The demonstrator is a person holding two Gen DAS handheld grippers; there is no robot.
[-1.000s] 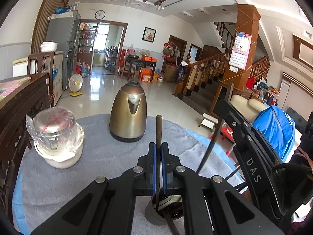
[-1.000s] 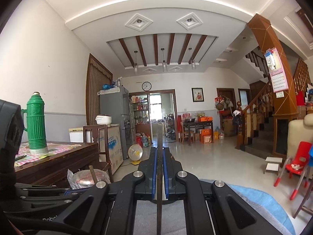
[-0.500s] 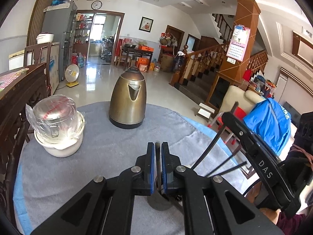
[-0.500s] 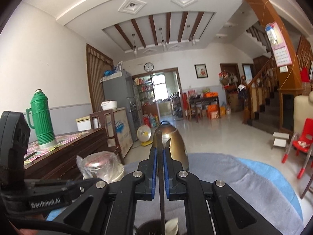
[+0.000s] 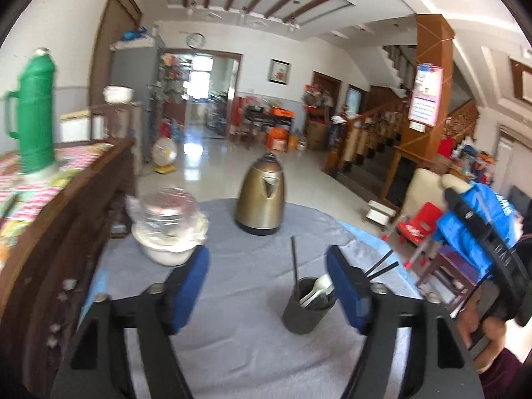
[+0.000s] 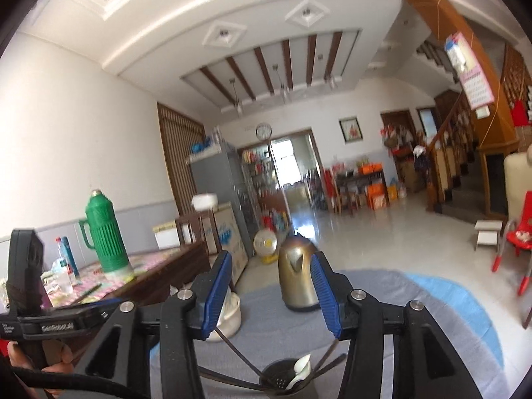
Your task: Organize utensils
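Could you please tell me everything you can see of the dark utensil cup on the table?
The utensil cup is a dark, matte, round holder standing upright on the grey tablecloth, in front of the brass-coloured kettle. It holds black chopsticks leaning out and a white spoon. Neither gripper touches it.

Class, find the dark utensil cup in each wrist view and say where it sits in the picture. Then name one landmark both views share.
Left wrist view: the cup stands on the grey cloth, lower centre-right, just inside the right-hand finger.
Right wrist view: the cup is at the bottom edge, centre, below the open fingers, partly cut off.
Shared landmark: the brass kettle, behind the cup in both.
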